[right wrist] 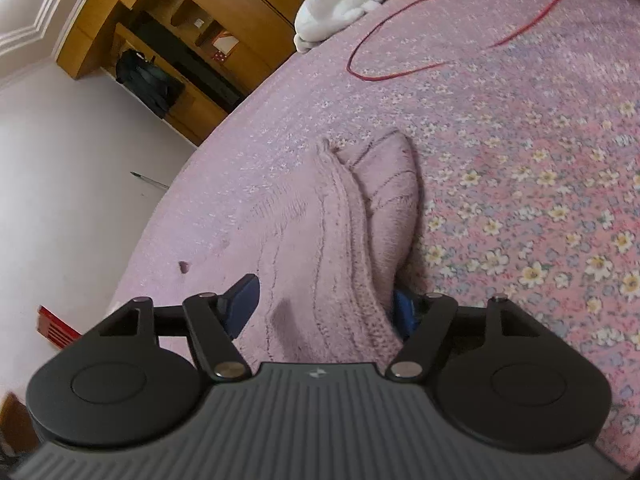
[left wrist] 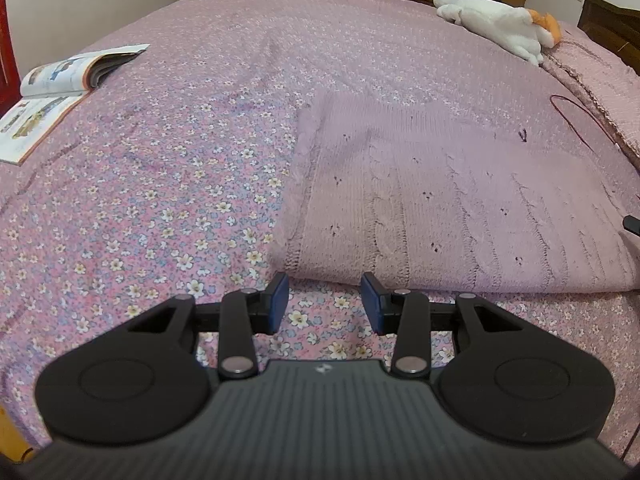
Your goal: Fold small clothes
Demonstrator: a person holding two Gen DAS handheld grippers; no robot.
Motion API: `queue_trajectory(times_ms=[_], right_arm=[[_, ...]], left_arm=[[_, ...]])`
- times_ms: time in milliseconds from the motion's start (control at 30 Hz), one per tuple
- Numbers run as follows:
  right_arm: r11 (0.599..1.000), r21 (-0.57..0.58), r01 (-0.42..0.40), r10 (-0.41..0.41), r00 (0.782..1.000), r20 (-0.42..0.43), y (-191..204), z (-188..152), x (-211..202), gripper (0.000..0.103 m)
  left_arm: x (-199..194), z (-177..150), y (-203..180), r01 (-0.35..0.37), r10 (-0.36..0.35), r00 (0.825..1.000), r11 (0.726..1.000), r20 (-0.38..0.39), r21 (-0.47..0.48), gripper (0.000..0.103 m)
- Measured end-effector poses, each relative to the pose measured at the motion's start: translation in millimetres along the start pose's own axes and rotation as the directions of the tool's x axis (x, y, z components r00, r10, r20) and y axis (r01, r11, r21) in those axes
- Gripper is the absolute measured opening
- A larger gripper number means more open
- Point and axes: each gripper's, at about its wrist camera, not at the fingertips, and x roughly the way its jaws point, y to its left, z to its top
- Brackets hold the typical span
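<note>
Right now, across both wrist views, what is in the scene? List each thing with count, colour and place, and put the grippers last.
Knitted sweater: one, dusty pink, lying on the bed ahead of the left gripper; its edge sits between the right gripper's fingers.
Bedspread: one, pink with small flowers, covering the bed.
Open magazine: one, white pages with orange edge, far left of the bed.
Plush toy: one, white with orange, at the far right of the bed.
Cable: one, red, looped on the bedspread near the plush toy.
Wardrobe: wooden, brown, against the wall beyond the bed.
Left gripper: black, blue pads, open, just short of the sweater hem.
Right gripper: black, blue pads, sweater fabric between them.
</note>
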Motion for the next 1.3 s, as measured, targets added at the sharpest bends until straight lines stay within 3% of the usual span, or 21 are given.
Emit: queue_trajectory(times_ms=[67, 100, 233, 367, 533, 867, 1033, 1167, 1300], right_arm=[[1.0, -0.022, 0.022, -0.022, 1.0, 0.006, 4, 0, 2, 0.062], [0.999, -0.032, 0.044, -0.044, 0.999, 0.006, 6, 0, 3, 0.046], [0.999, 0.023, 0.04, -0.04, 0.999, 0.018, 5, 4, -3, 0.034], [1.0, 0.015, 0.009, -0.01, 0.999, 0.05, 22, 12, -13, 0.031], [0.996, -0.084, -0.037, 0.042, 0.998, 0.054, 61, 21, -17, 0.029], [0.955, -0.276, -0.105, 0.109, 0.994, 0.001, 155, 23, -11, 0.026], [0.908, -0.389, -0.156, 0.145, 0.988, -0.055, 216, 15, 2, 0.019], [0.843, -0.508, -0.174, 0.14, 0.985, -0.106, 268, -4, 20, 0.018], [0.814, -0.532, -0.232, 0.159, 0.971, -0.18, 304, -28, 42, 0.017]], left_arm=[[0, 0, 0, 0.0, 0.0, 1.0, 1.0, -0.002, -0.002, 0.041], [1, 0, 0, 0.001, -0.001, 1.0, 1.0, -0.003, -0.001, 0.041], [1, 2, 1, -0.001, 0.001, 1.0, 1.0, -0.003, 0.027, 0.041], [1, 6, 4, -0.009, 0.009, 1.0, 0.999, 0.005, 0.044, 0.041], [-3, 15, 14, -0.006, 0.006, 1.0, 0.999, 0.019, 0.032, 0.041], [-11, 27, 39, -0.024, 0.023, 0.998, 1.0, 0.051, 0.011, 0.041], [-11, 27, 53, -0.025, 0.026, 0.998, 1.0, 0.059, -0.015, 0.041], [-12, 26, 64, -0.028, 0.03, 0.997, 0.999, 0.069, -0.034, 0.041], [-13, 26, 76, -0.035, 0.04, 0.996, 0.998, 0.079, -0.058, 0.041]])
